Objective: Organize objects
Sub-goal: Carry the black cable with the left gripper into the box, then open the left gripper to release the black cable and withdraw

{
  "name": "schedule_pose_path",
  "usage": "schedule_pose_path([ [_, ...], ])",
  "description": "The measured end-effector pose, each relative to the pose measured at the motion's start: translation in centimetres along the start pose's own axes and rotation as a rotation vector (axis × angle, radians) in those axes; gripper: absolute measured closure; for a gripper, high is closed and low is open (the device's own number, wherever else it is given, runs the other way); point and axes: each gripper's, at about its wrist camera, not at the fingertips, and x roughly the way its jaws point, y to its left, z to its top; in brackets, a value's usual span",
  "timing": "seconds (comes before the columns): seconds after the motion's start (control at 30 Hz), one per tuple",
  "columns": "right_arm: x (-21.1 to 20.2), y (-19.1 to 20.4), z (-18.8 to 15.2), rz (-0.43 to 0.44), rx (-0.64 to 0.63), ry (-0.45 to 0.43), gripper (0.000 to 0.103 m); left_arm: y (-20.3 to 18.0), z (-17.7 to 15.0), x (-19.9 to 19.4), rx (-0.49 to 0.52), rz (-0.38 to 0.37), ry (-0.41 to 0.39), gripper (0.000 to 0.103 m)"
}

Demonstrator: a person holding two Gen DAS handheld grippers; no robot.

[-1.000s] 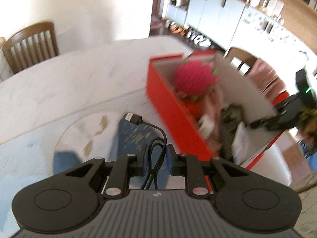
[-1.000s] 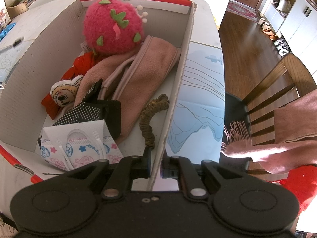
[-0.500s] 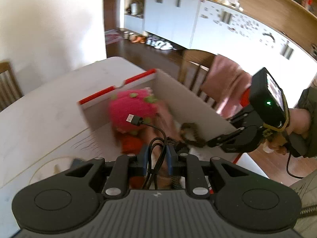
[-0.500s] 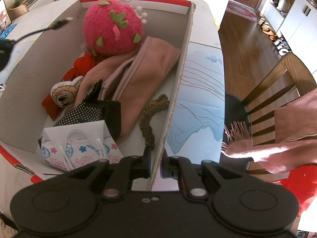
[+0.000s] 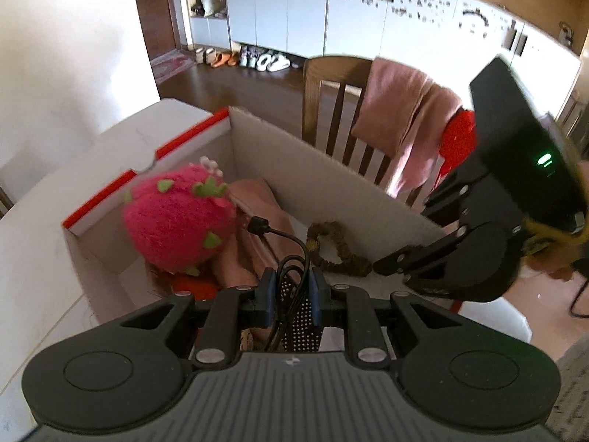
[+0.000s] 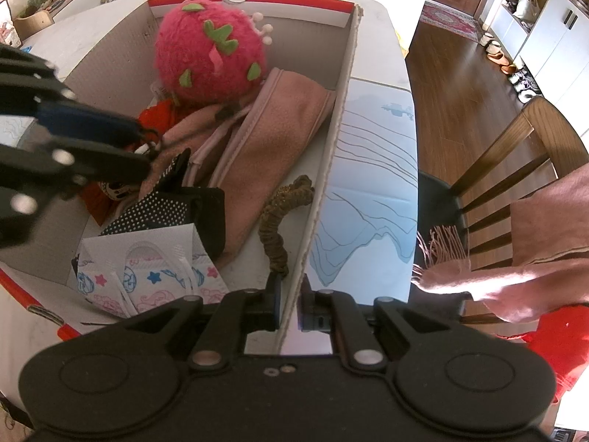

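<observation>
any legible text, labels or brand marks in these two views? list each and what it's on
No readable words or numbers in either view.
left gripper: a small pale mark on its body, too small to read.
patterned pouch: stars and swirls only, no lettering.
white cabinets: dark specks, too blurred to read.

So the count: there was one cardboard box [image 6: 342, 118] with red trim. Inside it sat one fuzzy pink strawberry plush [image 6: 211, 55], one folded pink fleece [image 6: 265, 140], one black dotted pouch [image 6: 165, 206], one pack of patterned face masks [image 6: 147, 276], one braided olive hair tie [image 6: 281, 210] and one small red doll [image 6: 158, 114], mostly hidden. One black cable [image 5: 291, 254] hung over it. Two grippers, one wooden chair [image 5: 331, 81] with one pink scarf [image 5: 401, 121].
</observation>
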Motion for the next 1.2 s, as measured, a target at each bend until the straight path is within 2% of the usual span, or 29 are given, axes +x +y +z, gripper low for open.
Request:
schedule_pose_path([
  [0.37,0.0,0.0,0.0,0.001,0.001,-0.001,0.095,0.5,-0.5,3.8,-0.042,-0.028,0.083,0.085],
  [0.7,0.0,0.0,0.0,0.003,0.001,0.000,0.095,1.0,-0.7,4.6,-0.059,-0.054,0.099,0.085],
  [0.87,0.0,0.1,0.1,0.002,-0.001,0.001,0.095,1.1,-1.0,4.1,-0.072,-0.074,0.086,0.071],
  [0.93,0.0,0.0,0.1,0.004,0.001,0.001,0.095,1.3,-1.2,3.7,-0.082,-0.075,0.077,0.050],
  [0.97,0.0,-0.1,0.0,0.004,0.001,0.001,0.095,1.3,-1.4,3.4,-0.086,-0.075,0.068,0.045],
  [1.0,0.0,-0.1,0.0,0.004,0.001,0.000,0.095,1.3,-1.4,3.2,-0.089,-0.075,0.062,0.043],
  [1.2,0.0,-0.1,0.0,0.004,0.000,0.000,0.095,1.5,-2.0,1.3,-0.112,-0.077,0.040,0.043],
])
